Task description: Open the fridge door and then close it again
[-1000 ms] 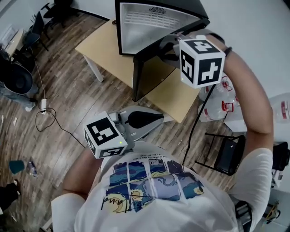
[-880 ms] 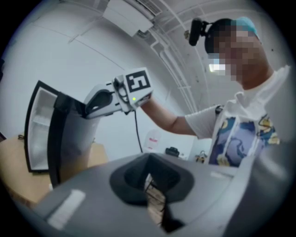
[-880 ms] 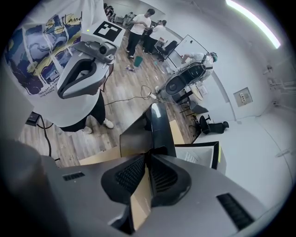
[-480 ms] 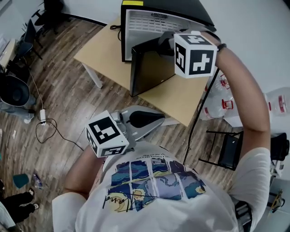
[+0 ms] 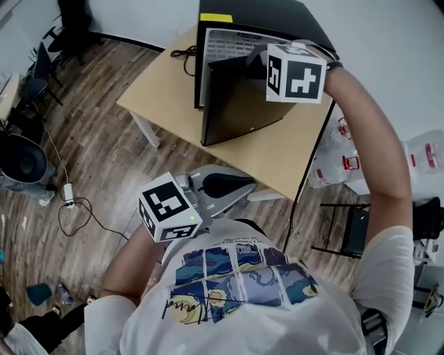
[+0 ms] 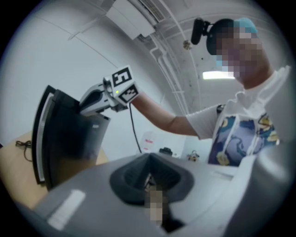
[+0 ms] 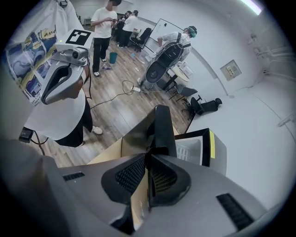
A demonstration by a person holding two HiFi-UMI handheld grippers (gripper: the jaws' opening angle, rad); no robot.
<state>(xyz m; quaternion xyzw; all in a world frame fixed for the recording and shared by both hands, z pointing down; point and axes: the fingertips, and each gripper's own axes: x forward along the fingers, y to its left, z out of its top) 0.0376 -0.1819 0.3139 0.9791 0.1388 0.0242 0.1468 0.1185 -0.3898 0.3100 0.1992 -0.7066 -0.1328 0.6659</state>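
Observation:
A small black fridge [image 5: 277, 17] stands on a light wooden table [image 5: 159, 90]. Its door [image 5: 236, 97] hangs partly open, with a strip of white interior [image 5: 225, 45] showing behind it. My right gripper [image 5: 255, 62] is shut on the door's top edge, which in the right gripper view runs as a dark slab [image 7: 163, 127] into the right gripper [image 7: 149, 172]. My left gripper [image 5: 244, 186] is held low by the person's chest, shut and empty; the left gripper [image 6: 150, 178] looks across at the door [image 6: 64, 139].
A black cable [image 5: 182, 52] lies on the table beside the fridge. Large water bottles [image 5: 340, 163] and a black chair [image 5: 347, 232] stand to the right. A fan [image 5: 21, 159] and floor cables [image 5: 76, 208] are at left. Several people [image 7: 104, 28] stand across the room.
The door has swung inward toward the fridge, with my right gripper moving along on its top edge; less of the white interior shows. The left gripper has barely moved.

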